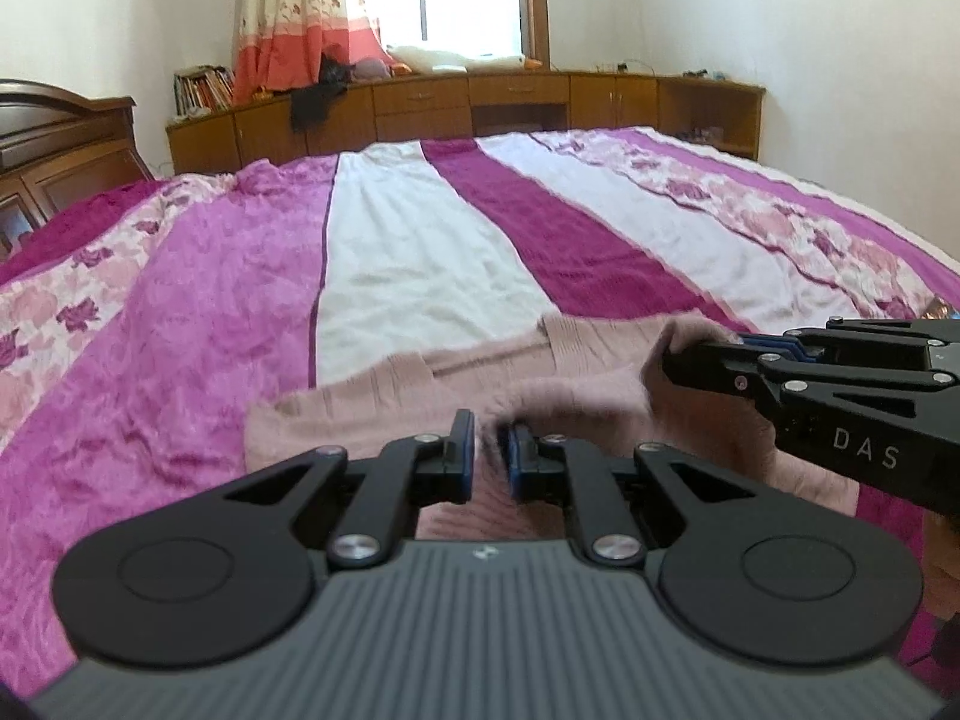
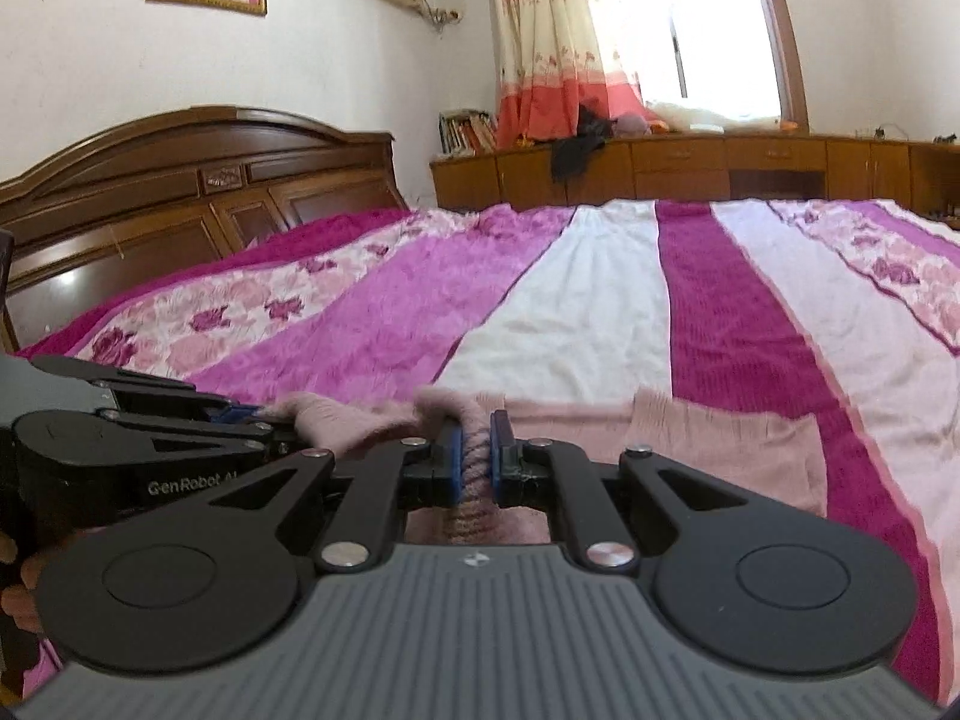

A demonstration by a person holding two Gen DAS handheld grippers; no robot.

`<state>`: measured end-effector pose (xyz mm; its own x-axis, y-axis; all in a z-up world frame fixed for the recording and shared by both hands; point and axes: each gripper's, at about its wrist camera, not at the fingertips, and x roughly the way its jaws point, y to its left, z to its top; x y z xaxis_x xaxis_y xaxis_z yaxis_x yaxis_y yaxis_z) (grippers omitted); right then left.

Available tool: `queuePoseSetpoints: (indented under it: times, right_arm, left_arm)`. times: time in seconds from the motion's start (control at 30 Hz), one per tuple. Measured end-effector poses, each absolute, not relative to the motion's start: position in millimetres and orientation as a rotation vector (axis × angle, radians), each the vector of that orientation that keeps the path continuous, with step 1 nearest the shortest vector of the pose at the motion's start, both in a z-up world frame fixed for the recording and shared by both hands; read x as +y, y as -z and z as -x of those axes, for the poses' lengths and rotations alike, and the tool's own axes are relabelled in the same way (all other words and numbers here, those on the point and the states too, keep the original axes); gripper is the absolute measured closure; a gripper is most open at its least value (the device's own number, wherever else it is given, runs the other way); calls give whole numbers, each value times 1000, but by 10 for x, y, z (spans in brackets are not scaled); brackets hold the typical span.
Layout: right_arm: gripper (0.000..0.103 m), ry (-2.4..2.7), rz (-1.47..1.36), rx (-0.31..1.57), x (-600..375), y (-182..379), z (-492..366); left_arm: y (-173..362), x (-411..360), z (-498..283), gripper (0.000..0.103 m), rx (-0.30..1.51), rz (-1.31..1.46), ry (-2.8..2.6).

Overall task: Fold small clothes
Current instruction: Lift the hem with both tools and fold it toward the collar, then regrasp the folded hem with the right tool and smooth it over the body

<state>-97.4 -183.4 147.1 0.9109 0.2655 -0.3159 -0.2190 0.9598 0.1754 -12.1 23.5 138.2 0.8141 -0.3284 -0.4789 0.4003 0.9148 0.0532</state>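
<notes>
A pale pink knitted sweater (image 1: 372, 414) lies on the near part of the bed, partly lifted and bunched. My left gripper (image 1: 487, 450) is shut on a fold of it, with pink knit showing between the blue pads. My right gripper (image 1: 669, 363) comes in from the right, its tips closed on a raised edge of the same garment. In the right wrist view the right gripper (image 2: 477, 450) pinches a ridge of the sweater (image 2: 720, 450), and the left gripper (image 2: 264, 417) holds a fold just to its left. The sweater's near part is hidden under both grippers.
The striped purple, white and floral bedspread (image 1: 384, 252) stretches ahead. A dark wooden headboard (image 2: 198, 180) stands at the left. A low wooden cabinet (image 1: 516, 102) runs along the far wall under the window and curtain (image 1: 288, 12). A hand (image 2: 18, 576) grips the left tool.
</notes>
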Motion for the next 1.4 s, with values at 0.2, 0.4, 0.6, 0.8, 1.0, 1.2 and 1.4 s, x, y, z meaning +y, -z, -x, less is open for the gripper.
queuePoseSetpoints:
  times: [0.2, 0.4, 0.6, 0.8, 1.0, 1.2, 1.4]
  right_arm:
    - [96, -239, -77, 312, -1809, -1523, 674]
    - [95, -224, -174, 461, -2040, -1184, 401]
    - [55, -216, -190, 540, -2123, -876, 454]
    - [37, -263, -178, 585, -2119, -693, 527]
    - [35, -282, -173, 635, -2109, -579, 543]
    - [34, -269, -150, 658, -2098, -511, 469]
    - [30, -283, -120, 692, -2089, -437, 390]
  left_arm:
    - [-1365, 143, -151, 94, 465, -176, 353]
    - [-1081, 219, -336, 92, 591, -144, 354]
    - [-961, 285, -334, 91, 657, -124, 361]
    - [-842, 341, -321, 90, 730, -76, 385]
    - [-765, 407, -218, 43, 737, -80, 369]
    - [-681, 476, -213, 43, 774, -61, 374]
    - [-655, 460, -207, 43, 779, -61, 440]
